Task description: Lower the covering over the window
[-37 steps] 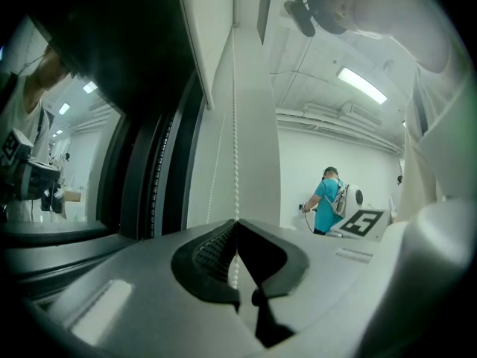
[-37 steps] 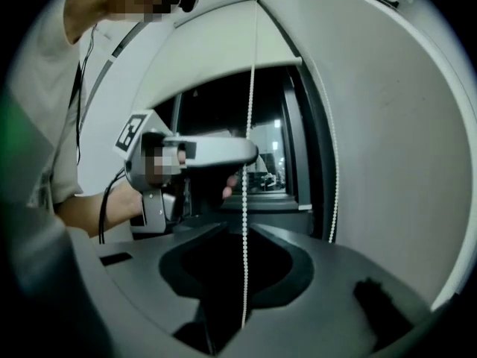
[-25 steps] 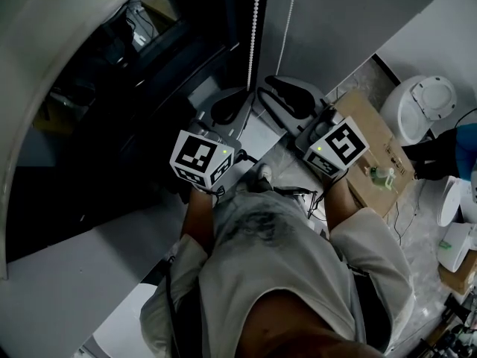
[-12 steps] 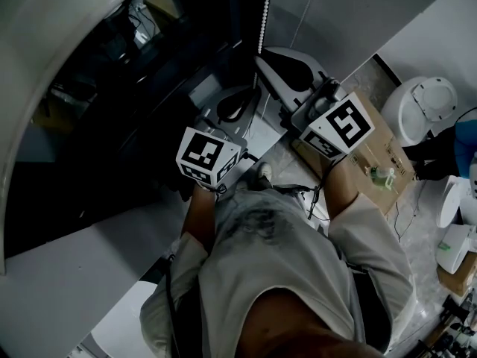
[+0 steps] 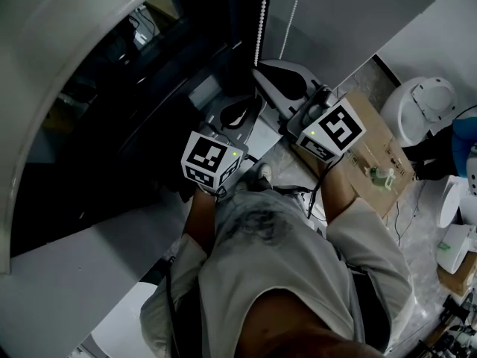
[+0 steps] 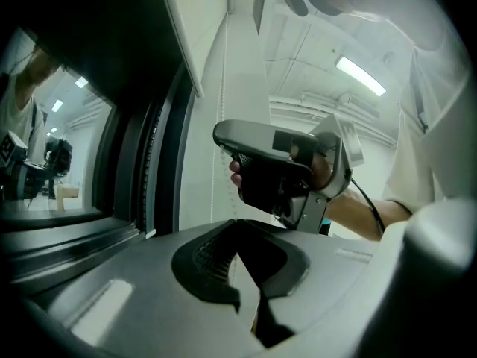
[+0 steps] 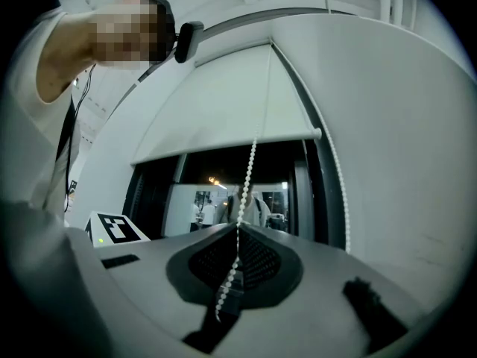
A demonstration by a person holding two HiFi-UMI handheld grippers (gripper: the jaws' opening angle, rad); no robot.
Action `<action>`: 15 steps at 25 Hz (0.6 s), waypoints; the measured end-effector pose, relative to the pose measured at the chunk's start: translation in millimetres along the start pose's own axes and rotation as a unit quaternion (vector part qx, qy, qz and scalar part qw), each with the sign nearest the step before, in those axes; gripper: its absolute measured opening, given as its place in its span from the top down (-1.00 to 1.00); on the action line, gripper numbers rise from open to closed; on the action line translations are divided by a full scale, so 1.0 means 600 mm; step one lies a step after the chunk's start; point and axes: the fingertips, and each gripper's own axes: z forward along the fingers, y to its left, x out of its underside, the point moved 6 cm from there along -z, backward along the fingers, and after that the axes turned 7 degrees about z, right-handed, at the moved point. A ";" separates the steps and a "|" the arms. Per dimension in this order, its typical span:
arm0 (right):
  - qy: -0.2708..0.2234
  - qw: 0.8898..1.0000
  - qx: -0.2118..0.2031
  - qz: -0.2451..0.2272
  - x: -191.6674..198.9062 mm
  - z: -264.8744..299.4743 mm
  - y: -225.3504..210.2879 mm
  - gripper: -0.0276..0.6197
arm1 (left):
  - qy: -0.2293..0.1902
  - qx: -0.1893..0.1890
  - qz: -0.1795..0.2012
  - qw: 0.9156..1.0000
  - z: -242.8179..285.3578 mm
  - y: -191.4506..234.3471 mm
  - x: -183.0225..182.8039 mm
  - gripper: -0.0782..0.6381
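Observation:
A white roller blind (image 7: 223, 110) covers the top of the dark window (image 7: 223, 181); its bottom rail hangs partway down. A white bead chain (image 7: 250, 166) drops from the blind straight into my right gripper (image 7: 238, 233), which is shut on it, with a loose end trailing below the pads. In the head view the chain (image 5: 260, 21) meets the right gripper (image 5: 261, 71), and my left gripper (image 5: 237, 114) sits just below and to the left. In the left gripper view the chain (image 6: 222, 125) runs down into the left gripper (image 6: 237, 226), shut on it, with the right gripper (image 6: 276, 170) above.
The chain's second strand (image 5: 294, 13) hangs along the grey window frame to the right. A cardboard box (image 5: 376, 151) and a round white bin (image 5: 425, 107) stand on the floor at the right. The dark sill (image 5: 149, 125) lies left of the grippers.
The right gripper has moved up and left along the chain, closer to the window. The left gripper has shifted slightly to the right, beneath it.

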 end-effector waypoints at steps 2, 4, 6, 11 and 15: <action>0.006 1.000 0.003 0.005 0.012 -0.003 0.000 0.86 | 0.007 0.003 -0.006 1.000 0.000 -0.005 0.011 0.75; 0.009 1.000 0.005 0.010 0.022 -0.005 -0.001 0.86 | 0.012 0.006 -0.011 1.000 -0.002 -0.008 0.020 0.75; 0.011 1.000 0.006 0.013 0.029 -0.006 -0.002 0.86 | 0.016 0.007 -0.014 1.000 -0.002 -0.010 0.026 0.75; 0.031 0.999 0.010 0.013 0.056 -0.005 -0.003 0.86 | 0.027 0.007 -0.021 0.999 -0.003 -0.011 0.044 0.75; 0.033 0.999 0.014 0.026 0.075 -0.008 -0.005 0.86 | 0.035 0.006 -0.031 0.999 -0.003 -0.011 0.060 0.75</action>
